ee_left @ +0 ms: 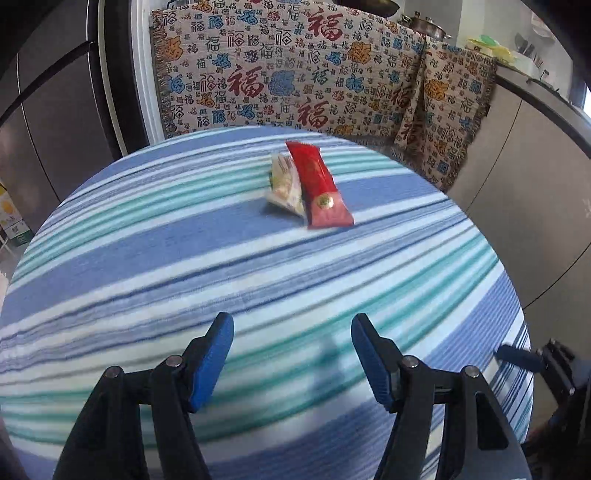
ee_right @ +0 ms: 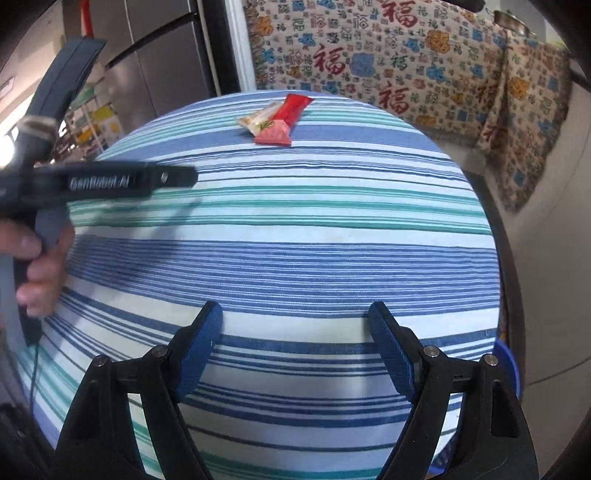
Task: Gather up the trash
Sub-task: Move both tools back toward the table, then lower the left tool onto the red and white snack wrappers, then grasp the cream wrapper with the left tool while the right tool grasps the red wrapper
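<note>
While both claws are hanging over the striped counter (ee_left: 147, 258), nothing is sitting between their fingers. Left claw (ee_left: 291, 354) is standing with its blue pads (ee_left: 210, 365) spread wide apart, holding nothing, hovering above the near part of the cloth. Right claw (ee_right: 295, 343) is likewise gaping, pads (ee_right: 391, 350) well apart, nothing gripped.

Trash is lying toward the far side of the counter: a red wrapper (ee_left: 319, 184) and a pale crumpled wrapper (ee_left: 284, 182) touching it on its left, the red one overlapping the pale one's edge. From the right wrist view the same pair is showing near the far rim, red wrapper (ee_right: 284, 122) and pale wrapper (ee_right: 256, 120) side by side and in contact. Both pieces are lying well apart from either claw.

Right wrist view is also catching the left claw's body (ee_right: 99, 181) from the side at left, with the person's hand (ee_right: 40, 266) wrapping its handle. A patterned blanket (ee_left: 295, 74) with red characters is draping behind the counter. Grey fridge doors (ee_right: 162, 55) are standing at back left. A metal pot (ee_left: 428, 24) is sitting on the far worktop.
</note>
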Demonstrator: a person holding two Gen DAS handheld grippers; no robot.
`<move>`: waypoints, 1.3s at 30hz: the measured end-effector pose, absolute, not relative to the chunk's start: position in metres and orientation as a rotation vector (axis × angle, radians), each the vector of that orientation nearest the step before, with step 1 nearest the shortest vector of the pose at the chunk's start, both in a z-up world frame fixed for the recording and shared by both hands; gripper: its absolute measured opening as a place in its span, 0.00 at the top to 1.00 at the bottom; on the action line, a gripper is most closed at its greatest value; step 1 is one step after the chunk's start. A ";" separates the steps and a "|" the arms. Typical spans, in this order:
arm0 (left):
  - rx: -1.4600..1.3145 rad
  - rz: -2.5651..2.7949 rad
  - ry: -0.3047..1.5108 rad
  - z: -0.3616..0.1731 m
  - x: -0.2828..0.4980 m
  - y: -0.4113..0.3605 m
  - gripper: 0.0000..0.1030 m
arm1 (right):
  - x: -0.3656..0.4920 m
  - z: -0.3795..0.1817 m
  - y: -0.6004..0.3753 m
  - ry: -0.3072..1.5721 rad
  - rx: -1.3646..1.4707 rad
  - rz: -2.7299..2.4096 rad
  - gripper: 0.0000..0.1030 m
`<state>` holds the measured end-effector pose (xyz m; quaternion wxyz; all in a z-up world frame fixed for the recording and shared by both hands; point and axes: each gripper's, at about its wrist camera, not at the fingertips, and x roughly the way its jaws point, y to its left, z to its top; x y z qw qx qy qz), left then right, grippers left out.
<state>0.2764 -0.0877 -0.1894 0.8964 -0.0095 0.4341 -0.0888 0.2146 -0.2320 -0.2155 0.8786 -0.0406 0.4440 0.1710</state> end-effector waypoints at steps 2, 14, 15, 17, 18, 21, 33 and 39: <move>-0.014 -0.213 0.880 -0.180 0.302 -0.087 0.34 | 0.215 -0.217 -0.228 0.920 -0.096 0.353 0.20; 0.018 -0.318 0.952 -0.211 0.419 -0.090 0.40 | 0.221 -0.221 -0.225 0.884 -0.125 0.359 0.19; 0.013 -0.341 0.958 -0.215 0.421 -0.090 0.56 | 0.221 -0.222 -0.226 0.884 -0.125 0.361 0.19; 0.017 -0.370 0.965 -0.220 0.421 -0.089 0.74 | 0.221 -0.221 -0.226 0.884 -0.125 0.363 0.19; 0.019 -0.371 0.952 -0.218 0.417 -0.088 0.75 | 0.221 -0.221 -0.226 0.884 -0.125 0.364 0.18; 0.001 -0.332 0.951 -0.215 0.398 -0.076 0.75 | 0.223 -0.221 -0.226 0.888 -0.124 0.367 0.18; 0.033 -0.121 0.960 -0.209 0.263 0.003 0.61 | 0.255 -0.219 -0.224 0.920 -0.080 0.338 0.18; 0.051 -0.104 0.927 -0.217 0.244 0.007 0.32 | 0.331 -0.205 -0.198 0.952 0.034 0.345 0.18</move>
